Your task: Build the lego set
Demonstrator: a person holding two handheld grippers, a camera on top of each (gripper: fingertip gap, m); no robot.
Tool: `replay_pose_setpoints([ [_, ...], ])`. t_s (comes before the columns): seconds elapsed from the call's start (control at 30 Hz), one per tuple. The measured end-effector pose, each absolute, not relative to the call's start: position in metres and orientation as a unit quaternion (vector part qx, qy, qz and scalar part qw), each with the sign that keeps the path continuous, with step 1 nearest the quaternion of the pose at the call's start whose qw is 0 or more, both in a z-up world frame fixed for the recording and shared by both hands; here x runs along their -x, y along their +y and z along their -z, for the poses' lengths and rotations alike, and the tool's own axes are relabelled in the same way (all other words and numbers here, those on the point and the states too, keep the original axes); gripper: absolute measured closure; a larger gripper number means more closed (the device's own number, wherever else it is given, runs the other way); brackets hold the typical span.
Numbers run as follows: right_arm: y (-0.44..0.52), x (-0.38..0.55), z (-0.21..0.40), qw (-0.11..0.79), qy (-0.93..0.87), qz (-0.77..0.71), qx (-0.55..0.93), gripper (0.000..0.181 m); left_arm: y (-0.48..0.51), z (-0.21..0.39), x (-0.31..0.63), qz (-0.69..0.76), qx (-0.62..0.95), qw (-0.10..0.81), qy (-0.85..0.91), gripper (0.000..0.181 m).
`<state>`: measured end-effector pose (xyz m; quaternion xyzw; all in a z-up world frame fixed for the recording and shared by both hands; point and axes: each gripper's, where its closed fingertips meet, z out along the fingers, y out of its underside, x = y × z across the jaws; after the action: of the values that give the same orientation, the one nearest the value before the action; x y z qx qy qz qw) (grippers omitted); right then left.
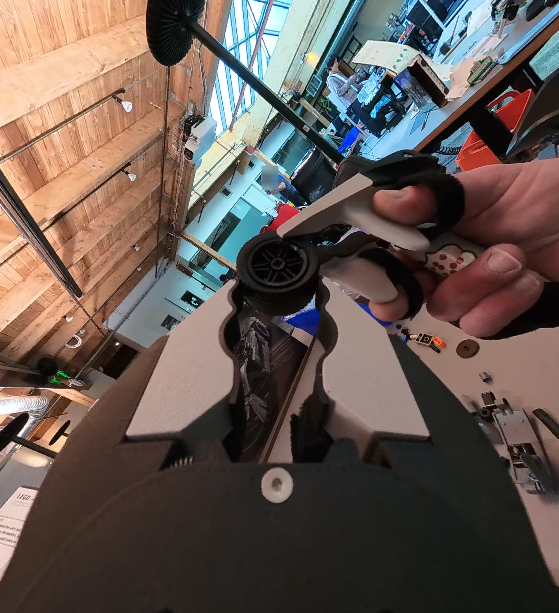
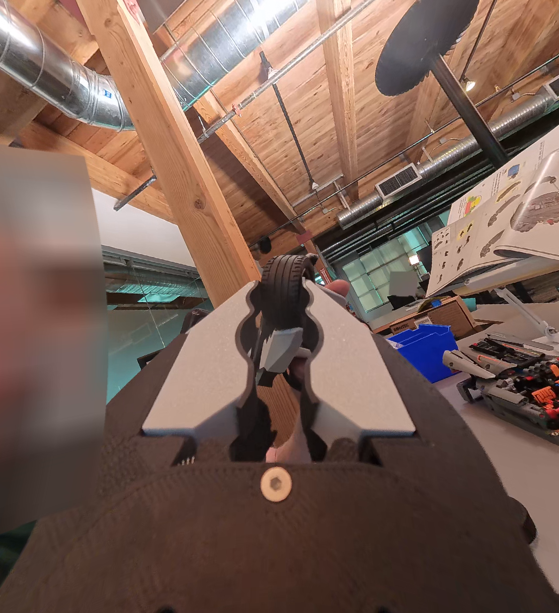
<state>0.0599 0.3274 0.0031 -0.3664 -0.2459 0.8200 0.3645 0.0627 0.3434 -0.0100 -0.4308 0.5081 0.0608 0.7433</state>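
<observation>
The left gripper (image 1: 277,293), with pale grey fingers on a dark body, is closed on a small black rubber lego wheel with a spoked black hub (image 1: 276,270), pinching the tread at the fingertips so the hub faces the camera. The right gripper (image 2: 280,293) is also clamped on that wheel (image 2: 283,288); in its own view the grooved tread stands upright between its fingertips, and in the left wrist view its pale fingers (image 1: 338,205) come in from the right, one above and one below the wheel. A bare hand with black finger straps (image 1: 504,245) holds that right gripper. Both tools are raised above the table and tilted up toward a wooden plank ceiling (image 2: 271,139) with silver ducts.

Beneath them lies the white table (image 1: 520,371), scattered with small loose lego pieces (image 1: 429,341), a dark round disc (image 1: 467,348) and a grey partial assembly (image 1: 517,441). In the right wrist view, a partly built grey, black and orange lego car (image 2: 530,394) sits on the table at the right, a blue plastic bin (image 2: 421,348) behind it, and an open instruction booklet (image 2: 490,225) is propped above.
</observation>
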Motion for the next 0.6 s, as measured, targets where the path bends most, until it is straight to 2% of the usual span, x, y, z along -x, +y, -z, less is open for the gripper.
replay_pose_setpoints([
  [0.13, 0.328, -0.059, -0.004, 0.376, -0.247, -0.812, 0.372, 0.161, 0.344, 0.009, -0.063, -0.058, 0.432, 0.746, 0.504, 0.138],
  [0.23, 0.333, -0.055, 0.002, 0.417, -0.26, -0.767, 0.413, 0.161, 0.345, 0.009, -0.062, -0.08, 0.439, 0.743, 0.499, 0.124],
  [0.33, 0.329, -0.047, 0.007, 0.451, -0.296, -0.707, 0.456, 0.16, 0.344, 0.016, -0.062, -0.124, 0.446, 0.723, 0.513, 0.126],
  [0.4, 0.327, -0.041, 0.009, 0.468, -0.318, -0.67, 0.481, 0.16, 0.345, 0.016, -0.054, -0.144, 0.46, 0.716, 0.505, 0.135],
  [0.53, 0.316, -0.017, 0.01, 0.472, -0.354, -0.634, 0.5, 0.158, 0.334, 0.016, -0.031, -0.131, 0.485, 0.718, 0.481, 0.136],
  [0.6, 0.309, 0.0, 0.011, 0.463, -0.37, -0.631, 0.5, 0.152, 0.326, 0.02, -0.015, -0.122, 0.503, 0.712, 0.476, 0.136],
])
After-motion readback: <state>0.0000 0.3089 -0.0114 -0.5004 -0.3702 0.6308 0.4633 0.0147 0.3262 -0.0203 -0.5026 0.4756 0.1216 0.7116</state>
